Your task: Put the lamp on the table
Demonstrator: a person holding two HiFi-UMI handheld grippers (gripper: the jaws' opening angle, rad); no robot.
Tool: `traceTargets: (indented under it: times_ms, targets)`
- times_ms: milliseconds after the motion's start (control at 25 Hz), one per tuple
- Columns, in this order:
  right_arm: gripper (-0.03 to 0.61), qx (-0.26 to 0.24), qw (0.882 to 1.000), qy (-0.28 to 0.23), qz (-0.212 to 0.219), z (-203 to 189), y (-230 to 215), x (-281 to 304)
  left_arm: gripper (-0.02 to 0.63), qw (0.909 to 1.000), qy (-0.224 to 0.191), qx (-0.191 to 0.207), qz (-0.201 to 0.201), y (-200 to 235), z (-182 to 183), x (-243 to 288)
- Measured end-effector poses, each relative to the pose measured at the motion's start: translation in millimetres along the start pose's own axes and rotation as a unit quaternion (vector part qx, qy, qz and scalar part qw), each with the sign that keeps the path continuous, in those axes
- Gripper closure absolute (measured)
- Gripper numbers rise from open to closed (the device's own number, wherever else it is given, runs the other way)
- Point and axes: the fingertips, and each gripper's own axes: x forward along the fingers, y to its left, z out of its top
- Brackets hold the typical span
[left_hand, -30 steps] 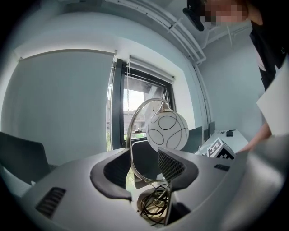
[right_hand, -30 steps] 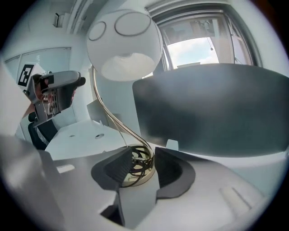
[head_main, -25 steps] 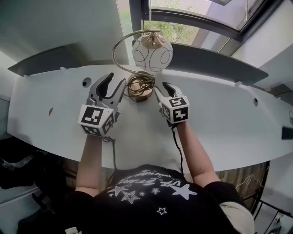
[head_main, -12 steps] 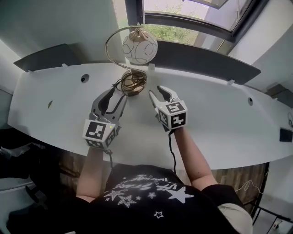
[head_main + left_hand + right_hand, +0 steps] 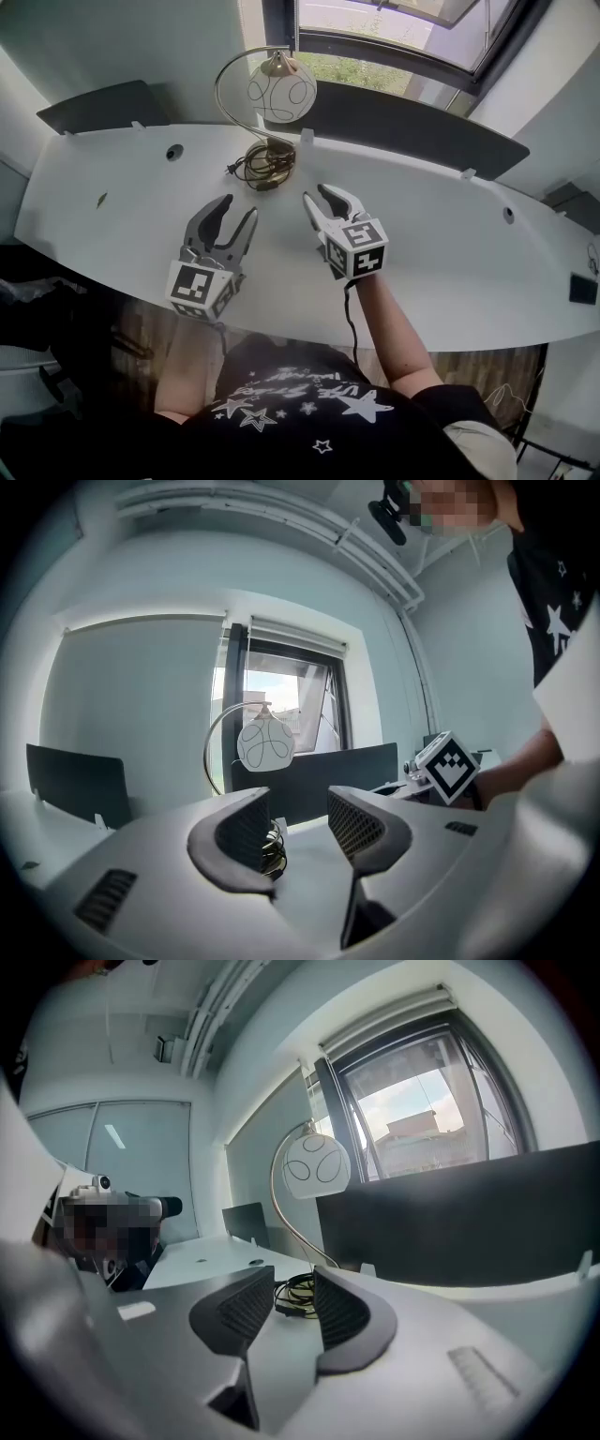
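Lamp (image 5: 281, 91): glass globe w/ curved brass arm.

The head camera looks steeply down on the table (image 5: 450, 244) from above. Each gripper camera sits close behind its own jaws, facing forward; all three views share the lamp (image 5: 281, 91) beyond the jaw tips.

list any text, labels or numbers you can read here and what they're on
No text is legible.
Shirt: lettering among stars, too blurred to read.
Cubes on left tongs and right tongs: square marker patterns, no letters.
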Motion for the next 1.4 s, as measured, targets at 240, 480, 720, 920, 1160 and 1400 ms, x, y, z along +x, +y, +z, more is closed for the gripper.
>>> traceTargets:
  times_ms: [240, 480, 720, 920, 1160, 1400]
  targets:
    - [0.462, -0.007, 1.0, 0.007, -0.014, -0.2, 8.7, -24.9, 0.437, 0.9991, 0.013, -0.005, -0.041, -26.0, -8.7, -10.9]
    - [0.489, -0.011, 0.999, 0.018, -0.034, -10.2, 43.9, -56.3, 0.437, 0.9979, 0.008, -0.007, -0.064, -44.1, -5.3, -52.9]
    - [0.514, -0.021, 0.998, 0.021, -0.05, -27.1, 86.2, -94.5, 0.437, 0.9973, -0.004, -0.015, -0.072, -56.5, -5.5, -107.7]
    - [0.547, -0.021, 0.997, 0.005, -0.075, -34.3, 120.5, -133.4, 0.437, 0.9965, -0.014, -0.016, -0.081, -77.9, -3.8, -158.0]
    - [0.577, -0.018, 0.997, 0.008, -0.074, -59.8, 177.3, -183.9, 0.437, 0.9952, -0.015, -0.018, -0.095, -104.7, -14.8, -226.4]
    - [0.577, -0.016, 0.995, 0.007, -0.099, -82.5, 213.6, -242.9, 0.437, 0.9923, -0.015, -0.028, -0.119, -130.5, -27.7, -270.9]
